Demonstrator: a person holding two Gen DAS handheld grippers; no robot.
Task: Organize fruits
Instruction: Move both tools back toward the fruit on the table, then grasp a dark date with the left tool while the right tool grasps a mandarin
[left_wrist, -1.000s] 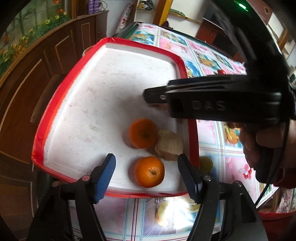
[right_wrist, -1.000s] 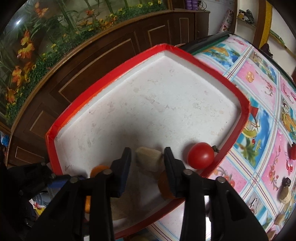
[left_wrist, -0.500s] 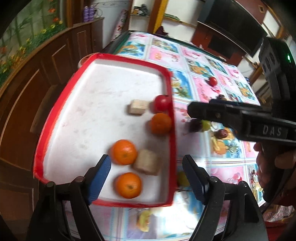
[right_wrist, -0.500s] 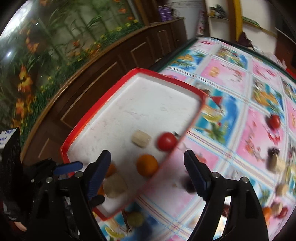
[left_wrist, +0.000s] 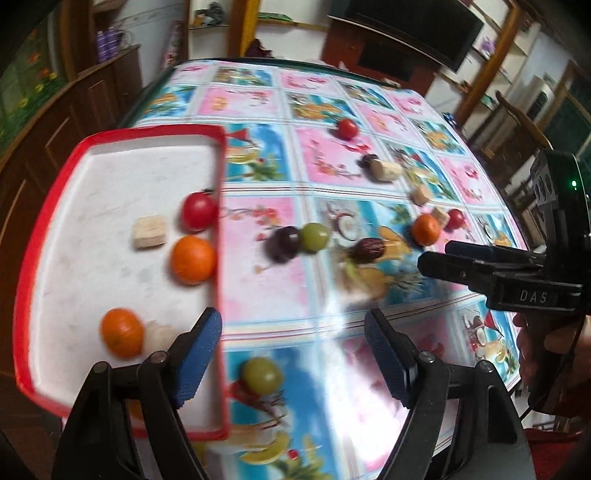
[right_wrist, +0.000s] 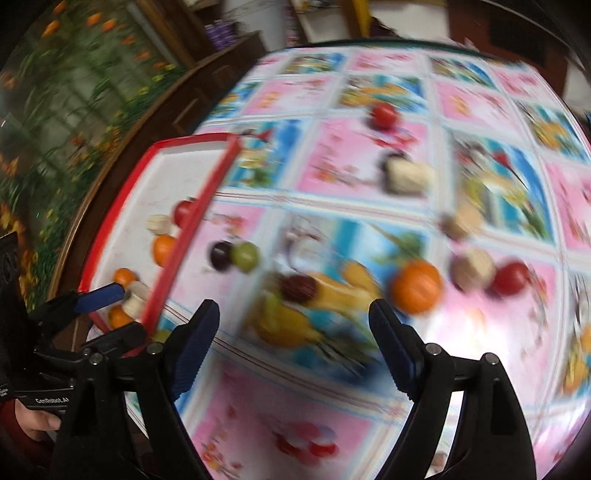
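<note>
A red-rimmed white tray (left_wrist: 55, 206) at the table's left holds a tomato (left_wrist: 198, 211), two oranges (left_wrist: 192, 260), (left_wrist: 122, 332) and a pale chunk (left_wrist: 149, 231). My left gripper (left_wrist: 295, 354) is open and empty above the tray's right rim. My right gripper (right_wrist: 295, 345) is open and empty over the table; it also shows in the left wrist view (left_wrist: 443, 258). Loose on the cloth lie a dark grape (left_wrist: 283, 243), a green grape (left_wrist: 314, 237), a date (left_wrist: 368, 248), an orange (right_wrist: 416, 287) and tomatoes (right_wrist: 513, 277), (left_wrist: 347, 128).
A second green grape (left_wrist: 261, 376) lies close in front of my left gripper. Pale fruit chunks (left_wrist: 386, 170) sit further back. The patterned tablecloth (left_wrist: 273, 280) covers a round table; a wooden cabinet (left_wrist: 92, 96) stands behind on the left.
My right gripper let go of the pale chunk in the tray, opened wide and swung right over the table. My left gripper pulled back and turned right, toward the loose fruit.
</note>
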